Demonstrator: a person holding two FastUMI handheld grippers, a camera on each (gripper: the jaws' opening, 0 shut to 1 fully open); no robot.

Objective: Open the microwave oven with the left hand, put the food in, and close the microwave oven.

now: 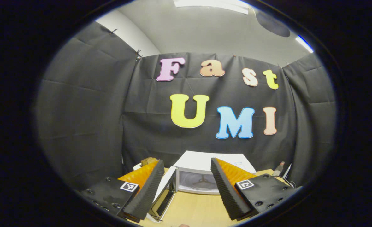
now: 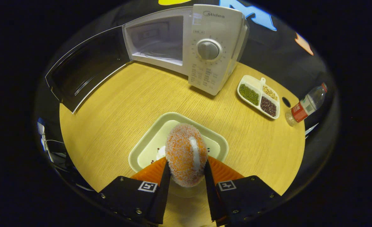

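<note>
Nearest my right camera, the right hand-held gripper [image 2: 186, 175] is pinching the sugar-crusted orange food [image 2: 186, 157] between both fingers, just over the pale tray [image 2: 141, 151] on the surface [image 2: 116, 104]. I am judging the opening done: the microwave [image 2: 204, 47] door [image 2: 85, 69] is standing wide. Loading and closing remain. My left hand-held gripper [image 1: 184, 189] is hanging spread apart, holding nothing.

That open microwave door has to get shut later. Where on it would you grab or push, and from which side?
Go for the free edge of the microwave door, the end farthest from the hinge beside the oven cavity. The door stands swung wide to the left, so the open left gripper should probably come from its outer face and push it round. No handle shows, so a flat push likely beats pinching with the fingers.
</note>
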